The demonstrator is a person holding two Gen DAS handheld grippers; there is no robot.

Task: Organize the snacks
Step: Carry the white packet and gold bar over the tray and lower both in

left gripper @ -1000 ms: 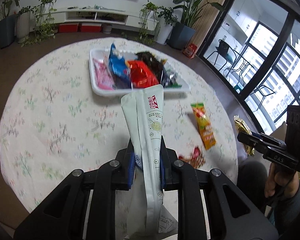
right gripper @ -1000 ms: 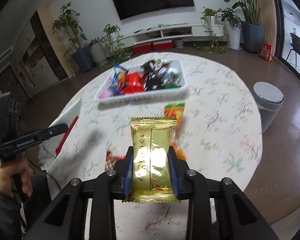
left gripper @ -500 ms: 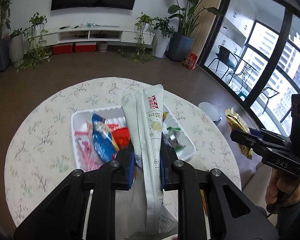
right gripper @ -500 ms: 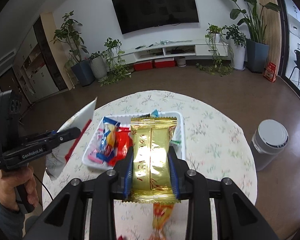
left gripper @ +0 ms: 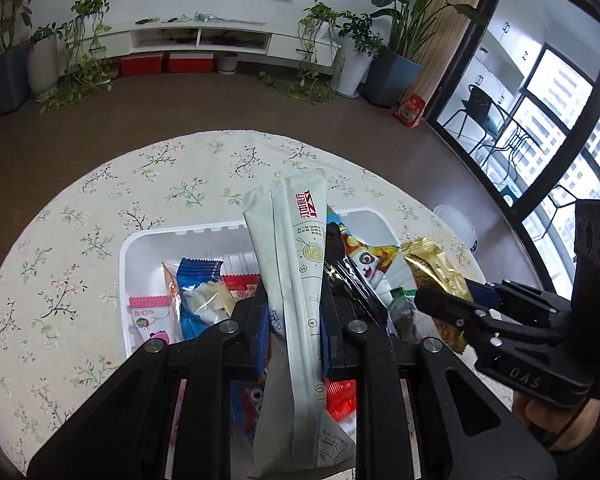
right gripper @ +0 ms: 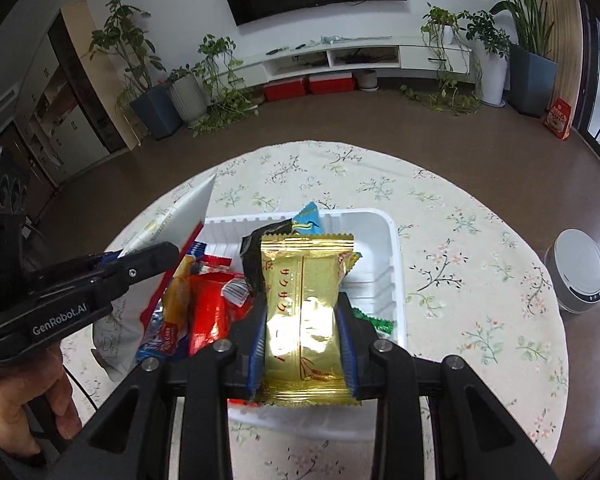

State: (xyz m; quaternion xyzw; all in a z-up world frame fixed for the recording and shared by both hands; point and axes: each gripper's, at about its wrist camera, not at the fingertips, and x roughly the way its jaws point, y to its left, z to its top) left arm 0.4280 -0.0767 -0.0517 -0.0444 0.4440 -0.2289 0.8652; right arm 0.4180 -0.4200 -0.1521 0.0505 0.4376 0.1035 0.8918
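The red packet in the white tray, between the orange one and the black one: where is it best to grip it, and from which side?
Grip the red packet across its narrow width near the upper end, coming from above. It stands on edge, wedged between neighbours in the tray, so only that end seems reachable.

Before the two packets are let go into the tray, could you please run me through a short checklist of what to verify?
1. Left tongs clamped on the long white foil packet: ok.
2. Right tongs clamped on the gold foil packet: ok.
3. Both packets over the white plastic tray: ok.
4. Free room in the tray: ok at its right end; the left half is crowded with wrappers such as the red packet.
5. The two tongs apart from each other: ok, though close.
6. Height of the packets above the tray: cannot tell.
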